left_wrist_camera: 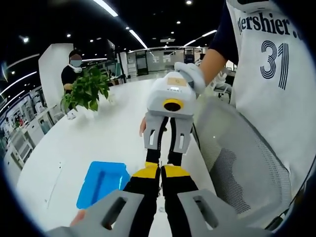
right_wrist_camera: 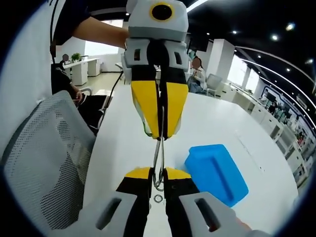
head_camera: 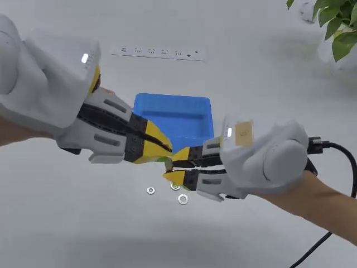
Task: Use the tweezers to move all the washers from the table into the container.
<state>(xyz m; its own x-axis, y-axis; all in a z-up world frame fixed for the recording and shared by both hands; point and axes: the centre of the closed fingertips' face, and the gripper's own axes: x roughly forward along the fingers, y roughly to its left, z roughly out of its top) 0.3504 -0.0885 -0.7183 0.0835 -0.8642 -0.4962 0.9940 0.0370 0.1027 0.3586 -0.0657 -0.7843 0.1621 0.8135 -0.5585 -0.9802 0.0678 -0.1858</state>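
Three small metal washers (head_camera: 150, 190) (head_camera: 175, 186) (head_camera: 183, 199) lie on the white table in front of the blue container (head_camera: 173, 106). Just above them my left gripper (head_camera: 166, 149) and right gripper (head_camera: 174, 167) meet tip to tip. In the right gripper view thin metal tweezers (right_wrist_camera: 158, 153) run from the shut yellow jaws of the left gripper (right_wrist_camera: 161, 136) down into the shut jaws of my right gripper (right_wrist_camera: 158, 174), so both hold them. A washer (right_wrist_camera: 158, 198) shows beneath the jaws. The container (right_wrist_camera: 217, 170) (left_wrist_camera: 101, 182) sits beside the grippers.
A white power strip (head_camera: 159, 53) lies behind the container, and a potted plant (head_camera: 334, 22) stands at the back right. A black cable (head_camera: 334, 148) trails from the right gripper. A mesh chair (left_wrist_camera: 237, 168) stands at the table's near edge. People are in the background.
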